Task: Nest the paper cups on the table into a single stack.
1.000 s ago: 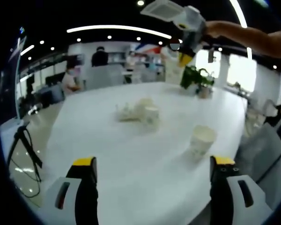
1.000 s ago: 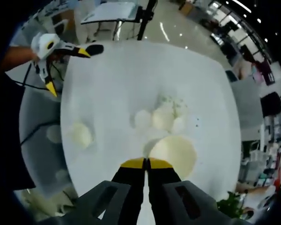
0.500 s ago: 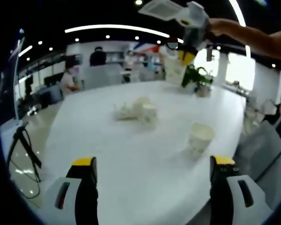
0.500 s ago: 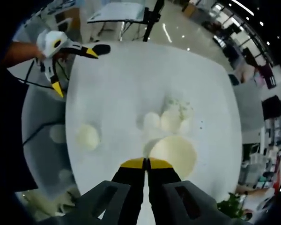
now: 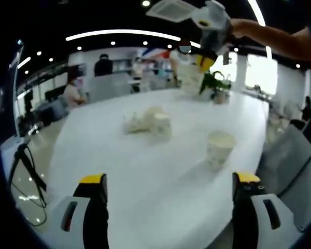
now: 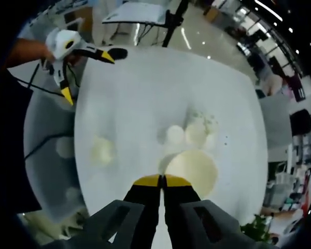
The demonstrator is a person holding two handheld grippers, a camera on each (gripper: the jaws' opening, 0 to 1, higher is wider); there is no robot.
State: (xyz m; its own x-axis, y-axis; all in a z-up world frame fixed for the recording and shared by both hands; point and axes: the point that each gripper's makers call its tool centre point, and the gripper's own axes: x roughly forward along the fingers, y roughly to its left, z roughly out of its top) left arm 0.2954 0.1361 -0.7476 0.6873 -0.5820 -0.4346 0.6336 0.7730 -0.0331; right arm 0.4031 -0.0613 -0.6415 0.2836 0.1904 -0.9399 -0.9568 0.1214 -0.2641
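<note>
Right gripper view: right gripper (image 6: 162, 180) fingers clenched on a held paper cup (image 6: 191, 171) high above the desk (image 6: 145, 93), left gripper (image 5: 170, 182) released; next, judged, lower it into the cluster (image 6: 189, 136) or the lone cup (image 5: 218, 149).

The right gripper (image 6: 162, 181) looks down on a white worktop (image 6: 145, 88), its yellow-tipped jaws pressed together on the rim of a paper cup (image 6: 192, 170) whose open mouth sits just at 1 o'clock of the tips. Beyond that cup, toward 12 o'clock, a cluster of paper cups (image 6: 189, 134) stands close together on the worktop. A lone paper cup (image 6: 101, 150) stands well apart at 9 o'clock. At 10 o'clock, over the worktop's edge, the left gripper (image 6: 88, 72) hangs with its jaws spread.
</note>
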